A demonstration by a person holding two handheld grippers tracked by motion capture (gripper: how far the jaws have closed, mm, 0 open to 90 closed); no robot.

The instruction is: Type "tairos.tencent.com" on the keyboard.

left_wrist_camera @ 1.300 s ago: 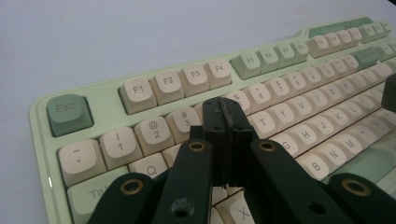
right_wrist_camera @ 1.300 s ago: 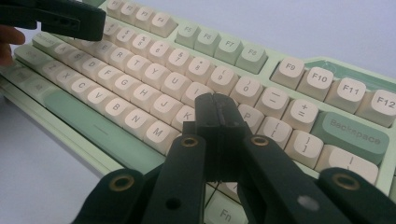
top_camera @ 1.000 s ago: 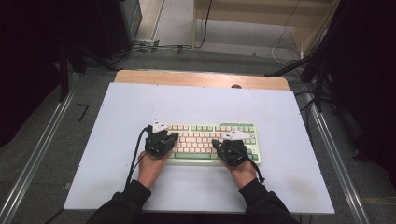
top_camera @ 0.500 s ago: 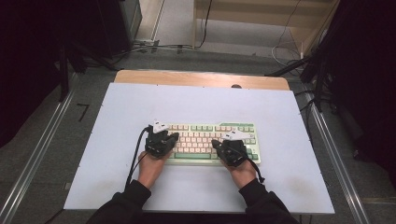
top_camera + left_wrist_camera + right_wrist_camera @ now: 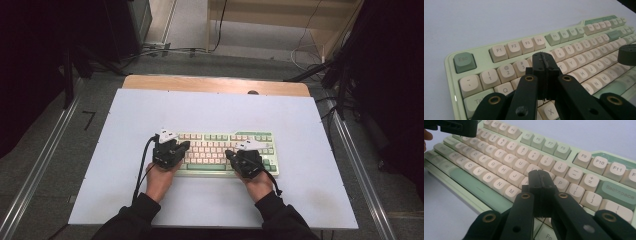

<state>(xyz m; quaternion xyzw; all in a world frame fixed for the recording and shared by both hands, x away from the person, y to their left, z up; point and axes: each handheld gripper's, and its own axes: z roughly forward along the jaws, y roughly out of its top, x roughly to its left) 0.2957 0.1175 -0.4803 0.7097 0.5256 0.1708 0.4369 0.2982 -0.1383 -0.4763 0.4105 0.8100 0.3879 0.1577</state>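
Note:
A pale green keyboard (image 5: 220,150) with cream and green keys lies on the white table top (image 5: 215,112). My left gripper (image 5: 169,147) rests over its left end, jaws shut with nothing between them; in the left gripper view the keyboard (image 5: 579,47) runs off to the right and the gripper (image 5: 544,60) tips hover above the number row near the 3 and 4 keys. My right gripper (image 5: 246,156) sits over the right half, also shut and empty. In the right gripper view the gripper (image 5: 540,178) hangs above the keyboard (image 5: 499,162) near the P and L keys.
The white top ends in a wooden strip (image 5: 215,84) at the far edge. Metal rails (image 5: 40,170) run along both sides. Cables (image 5: 142,170) trail from the grippers toward the person. Open board lies beyond and beside the keyboard.

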